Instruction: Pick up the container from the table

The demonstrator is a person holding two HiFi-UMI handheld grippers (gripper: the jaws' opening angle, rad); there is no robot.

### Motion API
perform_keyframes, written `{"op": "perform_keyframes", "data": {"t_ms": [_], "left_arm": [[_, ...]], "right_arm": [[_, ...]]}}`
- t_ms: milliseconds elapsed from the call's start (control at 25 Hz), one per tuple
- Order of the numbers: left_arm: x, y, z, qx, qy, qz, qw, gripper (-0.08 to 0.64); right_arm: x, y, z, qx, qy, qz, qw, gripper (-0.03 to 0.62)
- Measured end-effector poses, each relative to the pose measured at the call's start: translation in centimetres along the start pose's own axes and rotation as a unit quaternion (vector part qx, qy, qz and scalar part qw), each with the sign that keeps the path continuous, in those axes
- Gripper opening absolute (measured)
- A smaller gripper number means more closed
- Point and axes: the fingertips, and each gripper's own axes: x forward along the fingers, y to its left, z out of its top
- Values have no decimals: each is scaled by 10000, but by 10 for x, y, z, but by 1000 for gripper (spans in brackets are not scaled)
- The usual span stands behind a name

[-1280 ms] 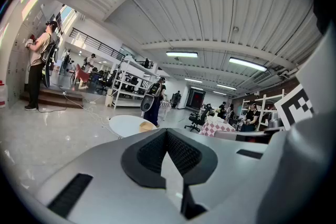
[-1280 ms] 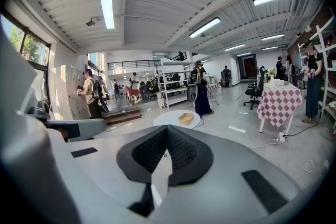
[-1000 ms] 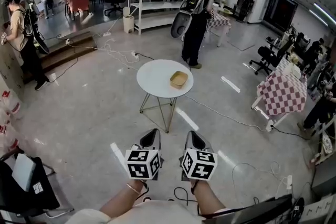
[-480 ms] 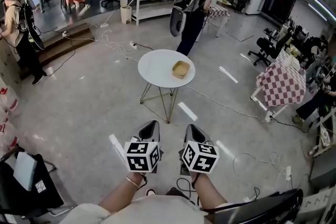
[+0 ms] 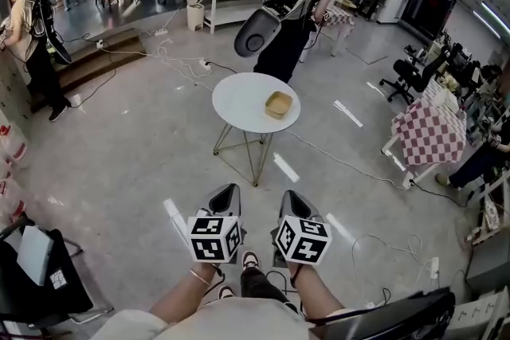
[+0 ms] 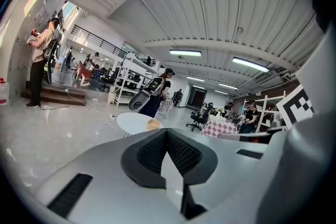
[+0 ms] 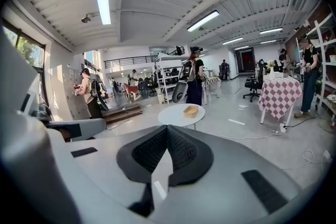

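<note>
2 closed, empty tools: left gripper (image 5: 227, 191), right gripper (image 5: 288, 195). Shallow tan container (image 5: 278, 104) on round white table (image 5: 239, 95); its interior unclear.

Tan container (image 5: 279, 104) on white round table (image 5: 239, 103) (red-and-white checked tablecloth (image 5: 430, 133) nearby)

Looking down from the head view, the container (image 5: 278, 104) on the round table (image 5: 239, 103) is too small to tell whether anything lies in it. The hands that hold the left gripper (image 5: 226, 190) and the right gripper (image 5: 289, 195) are hidden behind the marker cubes (image 5: 213, 238), and the arms run off the bottom edge. In both gripper views the gripper's own body covers most of the table's legs. A dark object (image 5: 40, 291) at the lower left is cut by the edge, and I cannot tell what it is.
</note>
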Motion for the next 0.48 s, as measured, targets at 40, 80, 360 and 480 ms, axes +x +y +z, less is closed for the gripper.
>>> {"op": "perform_keyframes", "data": {"t_ms": [40, 80, 360, 480], "left_arm": [[3, 1, 0, -11, 19, 18, 10000, 15], [7, 2, 1, -18, 34, 31, 10000, 15], [42, 6, 7, 75, 86, 45, 9999, 15], [61, 10, 10, 87, 103, 87, 9999, 15]], "right_arm": [[2, -2, 0, 11, 16, -9, 10000, 25], [5, -5, 0, 23, 29, -21, 10000, 25], [36, -23, 8, 120, 82, -86, 9999, 25], [55, -29, 15, 163, 96, -71, 9998, 25]]}}
